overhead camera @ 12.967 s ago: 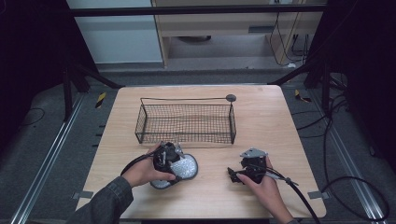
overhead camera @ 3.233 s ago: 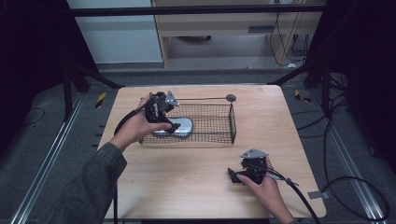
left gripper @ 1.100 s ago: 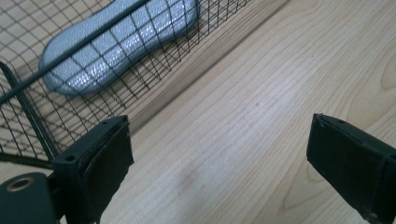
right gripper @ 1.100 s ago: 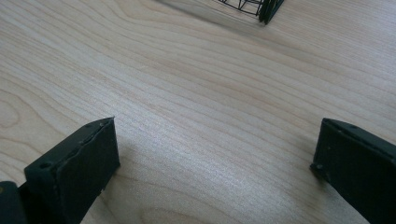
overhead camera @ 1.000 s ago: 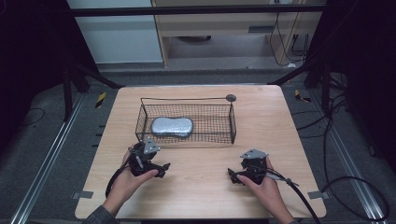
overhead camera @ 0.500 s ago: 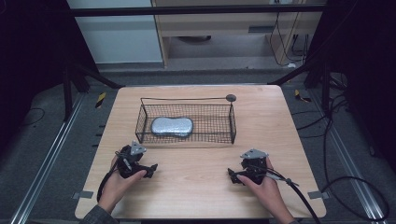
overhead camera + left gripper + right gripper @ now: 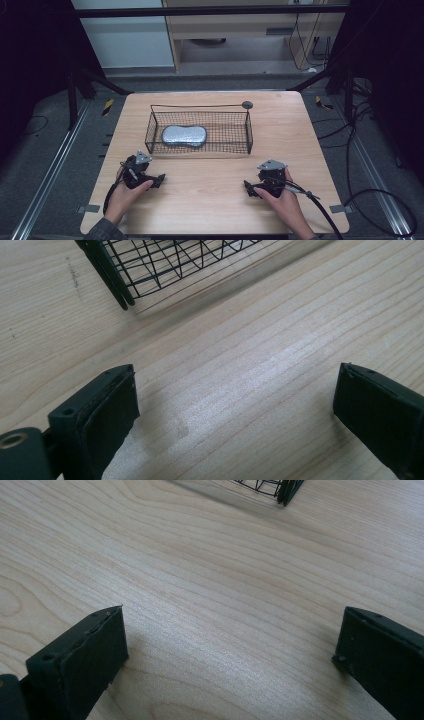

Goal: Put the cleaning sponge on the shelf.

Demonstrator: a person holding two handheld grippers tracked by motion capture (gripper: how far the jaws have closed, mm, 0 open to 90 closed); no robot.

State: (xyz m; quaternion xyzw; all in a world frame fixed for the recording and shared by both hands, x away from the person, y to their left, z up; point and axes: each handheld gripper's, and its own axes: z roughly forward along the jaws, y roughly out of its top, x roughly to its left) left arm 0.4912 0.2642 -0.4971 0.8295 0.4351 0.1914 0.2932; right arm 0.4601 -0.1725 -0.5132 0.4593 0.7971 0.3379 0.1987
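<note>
We see the silvery pouch [image 7: 184, 135] lying flat inside the wire basket [image 7: 199, 131] at mid-bench, well apart from both grippers. The left gripper [image 7: 155, 179] and right gripper [image 7: 250, 188] rest low on the wooden bench [image 7: 210, 200], each with fingers [image 7: 95, 425] spread wide over bare wood. The gripper views cut the basket to a corner; what the pouch is, we cannot tell

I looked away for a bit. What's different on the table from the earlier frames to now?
The silver oblong object went from the table's near-left area, where the left tool held it, into the black wire basket. The left tool let it go and drew back to the near-left of the table; its jaws are now wide apart over bare wood. The right tool, also open, and the basket stayed put.
</note>
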